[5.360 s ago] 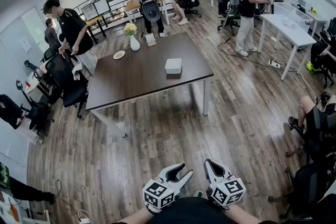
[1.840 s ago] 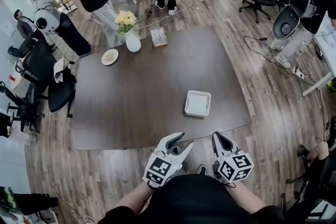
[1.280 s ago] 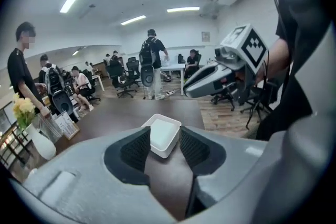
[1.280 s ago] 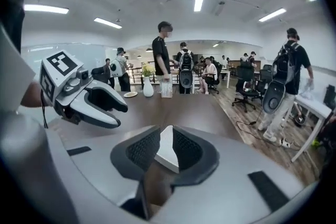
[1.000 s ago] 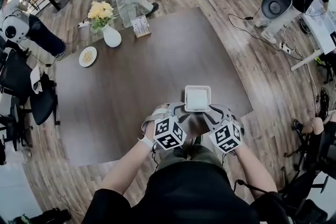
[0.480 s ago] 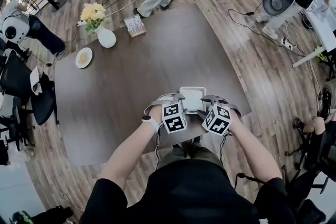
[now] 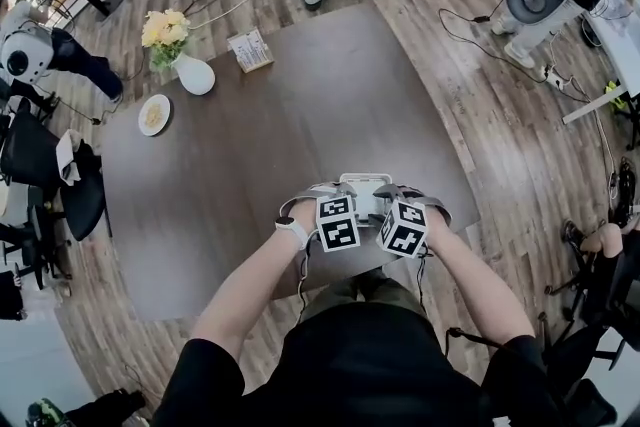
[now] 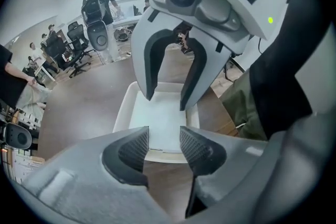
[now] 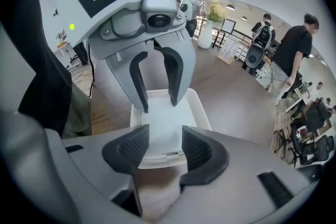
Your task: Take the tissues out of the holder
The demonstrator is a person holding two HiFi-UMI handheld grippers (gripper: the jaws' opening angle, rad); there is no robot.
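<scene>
A white square holder [image 7: 365, 187] sits near the front edge of the dark table [image 7: 250, 175], with a flat stack of white tissues [image 8: 164, 122] inside it. Both grippers hang over it, pointing steeply down and facing each other. My left gripper [image 7: 345, 198] is over the holder's left side, open, with nothing between its pads [image 8: 135, 147]. My right gripper [image 7: 388, 198] is over the right side; its jaws have just been opening and stand wide, empty, above the tissues [image 9: 163, 131]. Each gripper view shows the other gripper across the holder's rim [image 9: 202, 113].
At the table's far left stand a white vase of yellow flowers [image 7: 190, 73], a small plate [image 7: 153, 114] and a card stand [image 7: 249, 49]. Several people and office chairs ring the table. A black chair [image 7: 60, 185] stands at the table's left.
Both grippers have come down and forward from the holder's near side until they hang over it, tipping more steeply downward. The holder has not moved.
</scene>
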